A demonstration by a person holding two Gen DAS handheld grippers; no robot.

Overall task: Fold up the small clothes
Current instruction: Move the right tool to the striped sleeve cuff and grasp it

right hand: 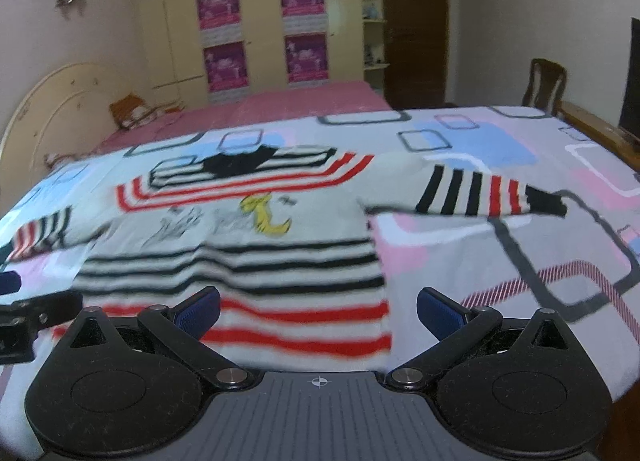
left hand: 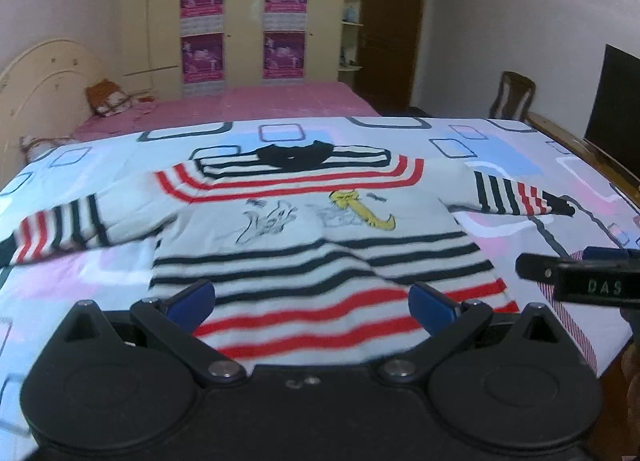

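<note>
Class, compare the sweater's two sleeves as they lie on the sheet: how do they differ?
The sleeve on the image's right stretches out straight and flat, its black cuff showing; the sleeve on the image's left angles downward and its cuff is cut off by the frame. Both carry black and red stripes.

Patterned bed sheet; striped sweater spread flat on it.
</note>
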